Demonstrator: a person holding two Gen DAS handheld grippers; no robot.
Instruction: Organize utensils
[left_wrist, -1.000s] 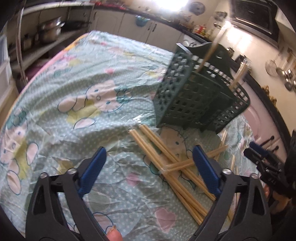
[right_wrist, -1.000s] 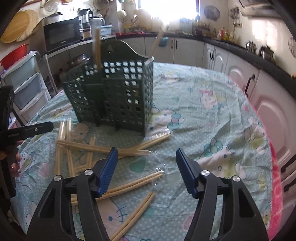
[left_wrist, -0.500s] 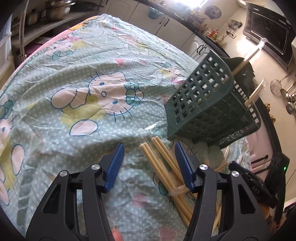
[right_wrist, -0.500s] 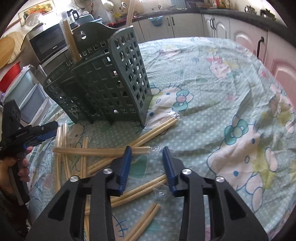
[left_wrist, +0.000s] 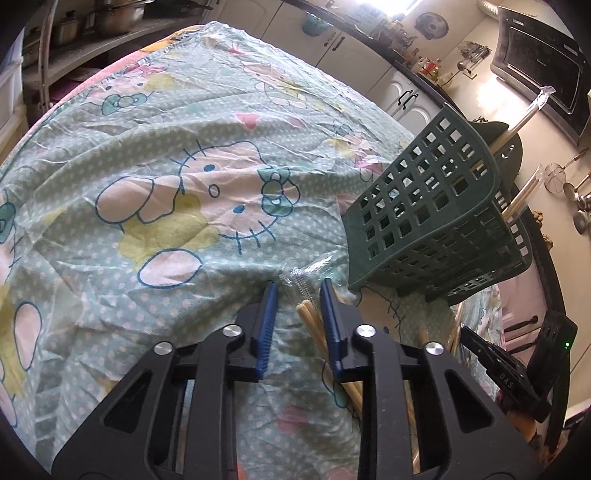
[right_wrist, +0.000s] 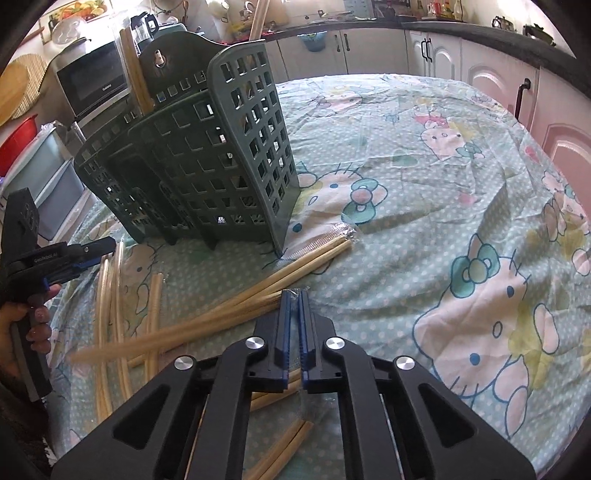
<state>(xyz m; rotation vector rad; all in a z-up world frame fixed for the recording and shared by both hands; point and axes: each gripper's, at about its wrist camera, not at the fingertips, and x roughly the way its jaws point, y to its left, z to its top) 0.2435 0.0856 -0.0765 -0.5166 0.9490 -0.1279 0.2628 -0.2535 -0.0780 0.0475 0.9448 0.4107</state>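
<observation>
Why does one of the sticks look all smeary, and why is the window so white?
Right wrist view: the wrapped pale wooden chopsticks pinched by the right gripper are motion-blurred; the green plastic basket stays sharp. Left wrist view: the bright window is overexposed.

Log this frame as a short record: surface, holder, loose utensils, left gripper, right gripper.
surface: cartoon-cat tablecloth
holder: green basket, upright, chopsticks standing inside
loose utensils: wrapped chopstick pairs scattered beside the basket
left gripper: partly open around the end of one wrapped pair
right gripper: nearly shut on the plastic wrapper end of a blurred pair
</observation>
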